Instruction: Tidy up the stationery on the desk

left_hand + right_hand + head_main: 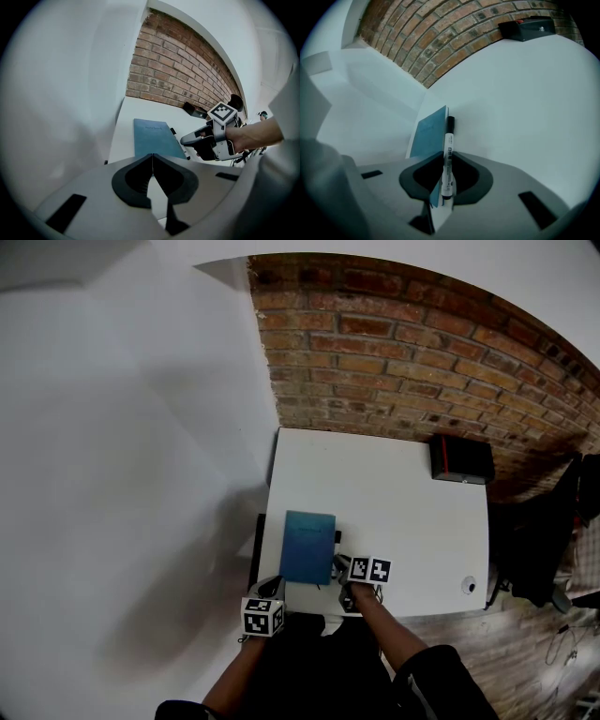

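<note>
A blue notebook (307, 546) (154, 138) lies near the front left of the white desk (394, 493). Along its right edge lies a white marker with a black cap (448, 136) (173, 132). My right gripper (339, 568) (448, 157) is low over the desk there, and its jaws are shut on the marker's barrel. The capped end points away past the notebook (429, 131). My left gripper (270, 585) (152, 157) hangs at the desk's front left corner, shut and holding nothing. The left gripper view also shows the right gripper (186, 140) beside the notebook.
A black box with a red stripe (461, 458) (527, 27) stands at the desk's far right against the brick wall (403, 343). A small round fitting (468, 585) sits near the front right corner. Dark items (544, 540) stand on the floor to the right.
</note>
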A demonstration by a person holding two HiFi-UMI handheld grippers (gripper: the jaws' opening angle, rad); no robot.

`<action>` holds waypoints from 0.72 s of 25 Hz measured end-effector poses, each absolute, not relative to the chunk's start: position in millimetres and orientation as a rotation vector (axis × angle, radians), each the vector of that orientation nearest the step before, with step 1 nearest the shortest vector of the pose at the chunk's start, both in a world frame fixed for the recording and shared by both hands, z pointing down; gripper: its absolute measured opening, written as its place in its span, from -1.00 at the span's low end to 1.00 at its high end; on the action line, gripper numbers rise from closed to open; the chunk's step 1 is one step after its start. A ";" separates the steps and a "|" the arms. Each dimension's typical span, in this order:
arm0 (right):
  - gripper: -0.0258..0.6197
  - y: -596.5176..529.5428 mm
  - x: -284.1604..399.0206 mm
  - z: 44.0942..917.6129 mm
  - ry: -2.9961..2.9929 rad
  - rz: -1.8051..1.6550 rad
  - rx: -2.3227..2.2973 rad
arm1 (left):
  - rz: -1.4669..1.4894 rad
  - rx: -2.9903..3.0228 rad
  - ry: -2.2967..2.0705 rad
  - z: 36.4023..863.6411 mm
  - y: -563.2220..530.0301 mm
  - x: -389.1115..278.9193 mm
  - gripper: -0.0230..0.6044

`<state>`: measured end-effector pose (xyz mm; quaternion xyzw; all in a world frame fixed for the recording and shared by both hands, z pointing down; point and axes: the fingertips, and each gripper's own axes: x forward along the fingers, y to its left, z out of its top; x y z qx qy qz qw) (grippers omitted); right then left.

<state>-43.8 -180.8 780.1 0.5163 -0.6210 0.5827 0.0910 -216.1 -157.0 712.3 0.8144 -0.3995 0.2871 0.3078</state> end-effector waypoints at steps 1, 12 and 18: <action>-0.70 -181.2 -44.3 780.2 -1.846 1.737 1.533 | 0.759 2.152 -1.058 712.6 -156.6 -216.7 -0.88; -0.70 -182.3 -50.9 780.4 -1.879 1.777 1.494 | 0.755 2.146 -1.071 711.3 -155.8 -221.3 -0.88; -0.70 -183.5 -52.2 780.7 -1.904 1.800 1.476 | 0.758 2.146 -1.069 711.3 -154.4 -221.4 -0.88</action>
